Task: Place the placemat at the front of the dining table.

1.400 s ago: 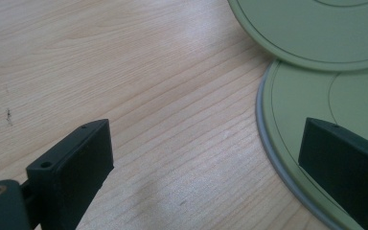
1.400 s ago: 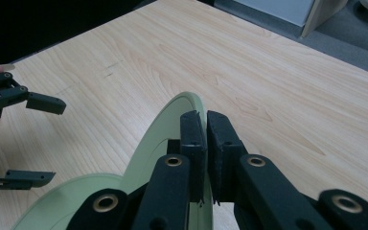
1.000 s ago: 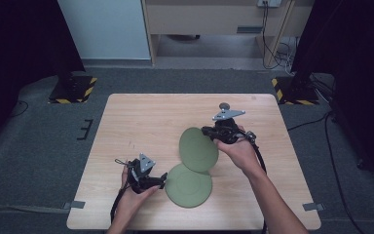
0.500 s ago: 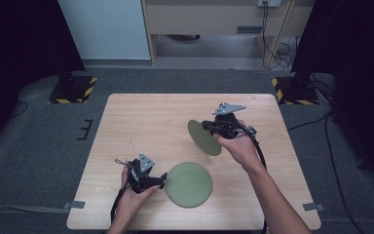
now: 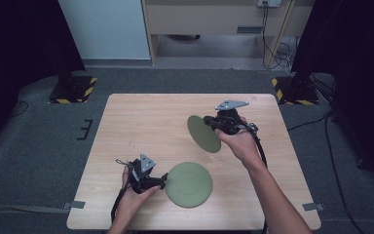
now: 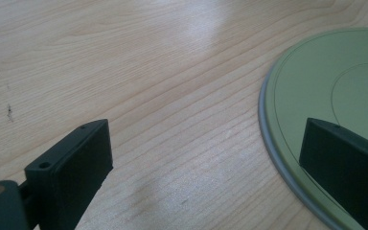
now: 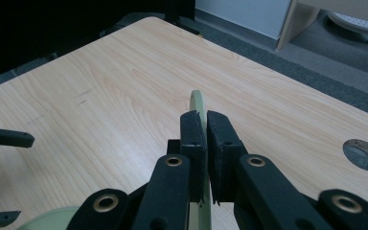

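Wooden table (image 5: pixel 141 122), two green plates.
Right gripper (image 7: pixel 205 129) clamps one plate (image 5: pixel 203 133) on edge, lifted clear; left gripper (image 5: pixel 161 181), jaws apart, straddles the flat plate's (image 5: pixel 189 184) rim.

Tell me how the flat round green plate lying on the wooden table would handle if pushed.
The flat round green plate probably slides easily: its surface looks smooth. It seems stiff; its raised twin keeps its shape, pinched at the rim by the right gripper. Lying flat, it shouldn't roll.
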A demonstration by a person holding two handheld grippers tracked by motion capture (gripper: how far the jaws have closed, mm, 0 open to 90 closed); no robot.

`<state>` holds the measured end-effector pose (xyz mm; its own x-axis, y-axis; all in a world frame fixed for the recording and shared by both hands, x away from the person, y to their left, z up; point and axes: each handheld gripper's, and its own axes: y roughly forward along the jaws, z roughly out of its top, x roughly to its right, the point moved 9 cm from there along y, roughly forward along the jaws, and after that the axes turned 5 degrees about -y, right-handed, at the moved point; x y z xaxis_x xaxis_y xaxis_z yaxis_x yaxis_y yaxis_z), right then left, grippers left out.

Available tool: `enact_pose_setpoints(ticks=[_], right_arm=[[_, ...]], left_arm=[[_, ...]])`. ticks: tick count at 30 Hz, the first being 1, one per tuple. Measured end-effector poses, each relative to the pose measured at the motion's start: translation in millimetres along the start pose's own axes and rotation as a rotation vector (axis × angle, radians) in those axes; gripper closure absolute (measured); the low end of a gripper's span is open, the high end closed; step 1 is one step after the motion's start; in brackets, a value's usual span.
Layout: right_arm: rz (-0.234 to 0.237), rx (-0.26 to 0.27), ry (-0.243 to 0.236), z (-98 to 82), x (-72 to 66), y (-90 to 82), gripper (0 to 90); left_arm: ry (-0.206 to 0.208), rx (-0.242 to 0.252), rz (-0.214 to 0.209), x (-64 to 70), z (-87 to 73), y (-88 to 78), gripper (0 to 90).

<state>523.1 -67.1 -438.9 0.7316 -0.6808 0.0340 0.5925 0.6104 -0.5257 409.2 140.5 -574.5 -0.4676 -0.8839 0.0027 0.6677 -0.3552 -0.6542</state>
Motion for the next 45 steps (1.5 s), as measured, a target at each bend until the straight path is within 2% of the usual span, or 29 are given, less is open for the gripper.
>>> enact_pose_setpoints(ticks=[7, 16, 27, 34, 45], right_arm=[[-0.015, -0.004, 0.022, -1.6, 7.6, 9.8, 86.4], [-0.024, 0.014, 0.037, 1.9, 9.1, 15.3, 86.4], [-0.057, 0.035, 0.049, 16.3, 18.1, 23.5, 86.5], [-0.076, 0.036, 0.048, 21.6, 22.5, 33.9, 86.5], [-0.089, 0.034, 0.072, 23.8, 35.9, 51.0, 86.4]], left_arm=[[-0.003, 0.0, 0.0, -1.5, -0.5, -0.4, 3.2], [-0.003, -0.002, -0.003, -0.8, -0.9, 0.2, 3.2], [-0.008, -0.001, -0.006, -2.0, -1.3, -0.3, 3.2], [-0.016, 0.001, -0.008, -2.5, -1.9, -0.7, 3.2], [-0.022, -0.004, -0.008, -4.6, -3.9, -0.9, 3.2]])
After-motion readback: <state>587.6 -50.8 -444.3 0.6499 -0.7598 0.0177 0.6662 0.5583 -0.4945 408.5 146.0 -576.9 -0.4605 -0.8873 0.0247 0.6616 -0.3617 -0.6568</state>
